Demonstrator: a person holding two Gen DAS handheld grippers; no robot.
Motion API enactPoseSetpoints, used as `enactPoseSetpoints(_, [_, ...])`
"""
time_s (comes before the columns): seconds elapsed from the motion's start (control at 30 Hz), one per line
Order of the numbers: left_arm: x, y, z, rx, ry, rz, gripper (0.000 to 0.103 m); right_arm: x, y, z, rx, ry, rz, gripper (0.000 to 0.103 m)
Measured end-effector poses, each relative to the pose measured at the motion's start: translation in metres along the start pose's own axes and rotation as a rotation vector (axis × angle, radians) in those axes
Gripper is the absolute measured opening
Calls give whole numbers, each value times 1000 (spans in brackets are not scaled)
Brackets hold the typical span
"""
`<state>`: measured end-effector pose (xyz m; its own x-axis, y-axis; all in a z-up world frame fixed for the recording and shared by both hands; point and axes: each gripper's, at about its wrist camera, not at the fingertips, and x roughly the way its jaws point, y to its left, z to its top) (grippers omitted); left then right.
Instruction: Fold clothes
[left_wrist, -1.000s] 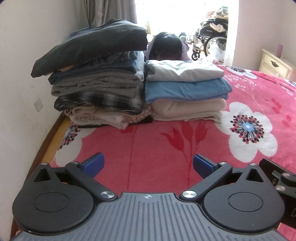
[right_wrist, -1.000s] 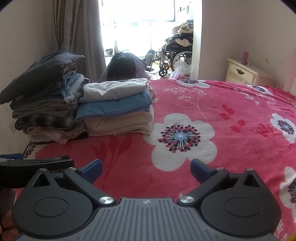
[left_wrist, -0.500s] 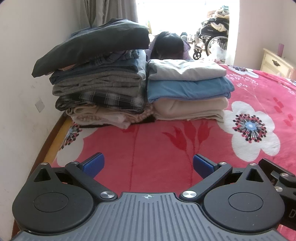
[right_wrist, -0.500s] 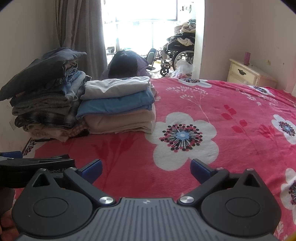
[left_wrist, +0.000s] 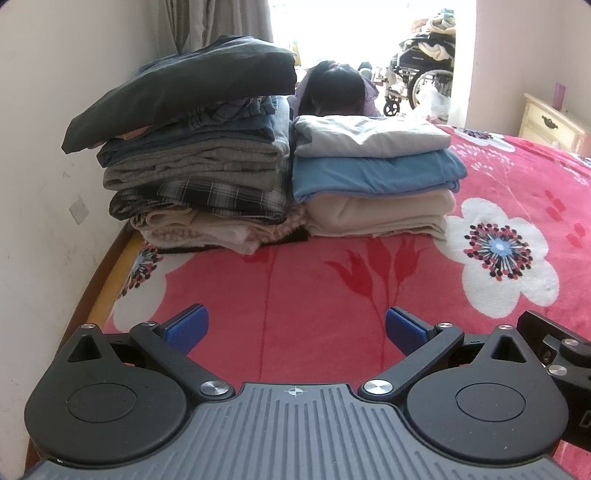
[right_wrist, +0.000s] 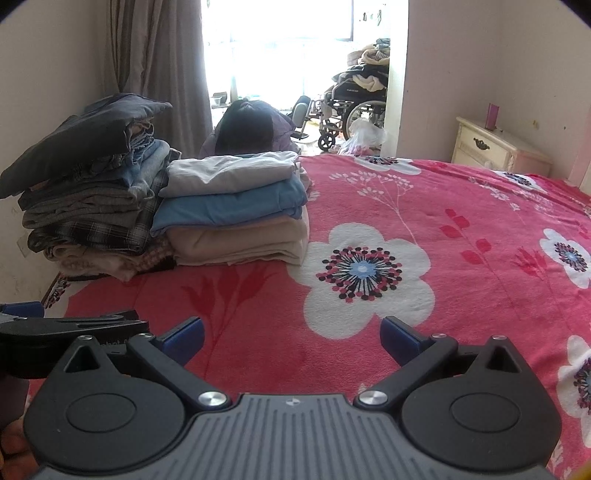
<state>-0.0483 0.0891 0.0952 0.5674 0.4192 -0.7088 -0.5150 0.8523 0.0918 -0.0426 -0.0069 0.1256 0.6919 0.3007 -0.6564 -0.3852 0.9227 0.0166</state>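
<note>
Side by side, left gripper (left_wrist: 294, 326) and right gripper (right_wrist: 291, 334) level above the bedspread (right_wrist: 424, 221), fingers apart, empty.

Pink floral blanket (left_wrist: 332, 295) — blue, beige, white, plaid, dark folded clothes (left_wrist: 373, 173).

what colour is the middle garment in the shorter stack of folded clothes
Light blue: the middle garment sits between a white top piece and a beige bottom one, clearest in the left wrist view.

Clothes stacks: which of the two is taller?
The left stack, by the wall, topped by a dark garment. The right stack holds only three folded pieces: white, blue, beige.
</note>
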Motion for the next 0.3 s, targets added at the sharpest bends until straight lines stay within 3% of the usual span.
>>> enactPoseSetpoints(0.3, [2,2,0,-3,5,0,103,2,1,0,-2,6,0,103])
